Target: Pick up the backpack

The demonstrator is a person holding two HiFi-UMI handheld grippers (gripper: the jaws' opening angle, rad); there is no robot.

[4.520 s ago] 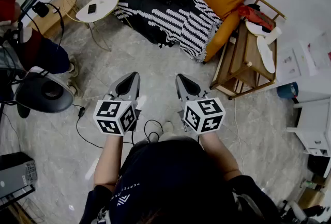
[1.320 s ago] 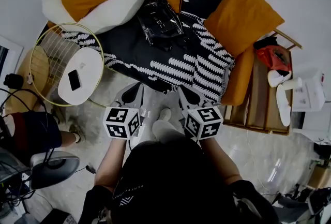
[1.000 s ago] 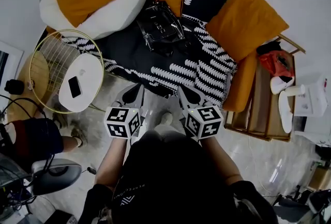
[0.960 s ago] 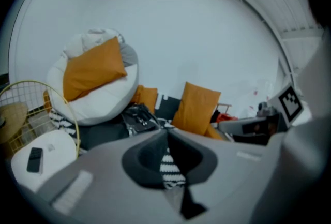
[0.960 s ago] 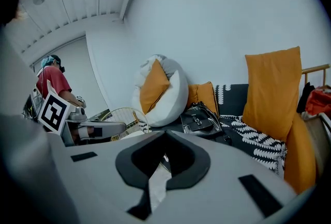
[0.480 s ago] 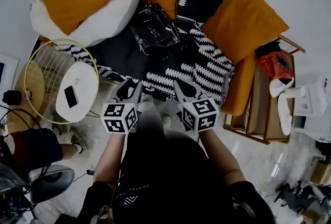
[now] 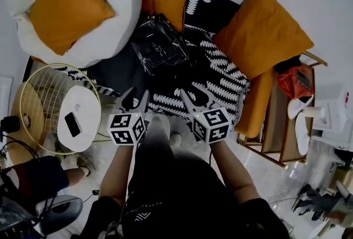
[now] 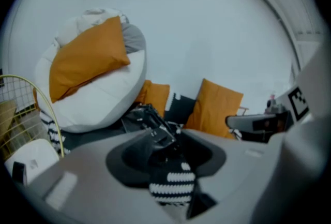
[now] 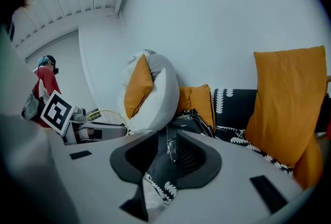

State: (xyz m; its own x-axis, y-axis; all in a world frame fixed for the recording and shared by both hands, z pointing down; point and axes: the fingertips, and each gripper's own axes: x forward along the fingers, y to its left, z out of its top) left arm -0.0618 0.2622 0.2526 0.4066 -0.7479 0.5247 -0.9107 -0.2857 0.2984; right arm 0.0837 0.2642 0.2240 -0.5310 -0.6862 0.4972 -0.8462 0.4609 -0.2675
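1. The backpack (image 7: 160,44), dark and glossy, blurs into the black patterned blanket (image 7: 215,67) at upper centre
2. Left gripper (image 7: 137,95) and right gripper (image 7: 192,92): jaws spread, empty, just been opening
3. Both sit nearer the backpack than half a second ago

The black backpack (image 7: 160,47) on the far side of me looks like smooth, glossy plastic or coated leather with small bright metal fittings. Under it, the black-and-white patterned throw (image 7: 218,75) is matt cloth. The orange cushions (image 7: 262,28) and the big white beanbag (image 7: 118,9) are soft matt cloth. On the left, the gold wire side table (image 7: 41,86) is thin metal. On the right, the slatted rack (image 7: 278,116) is wood. The pale floor (image 7: 270,163) is polished.
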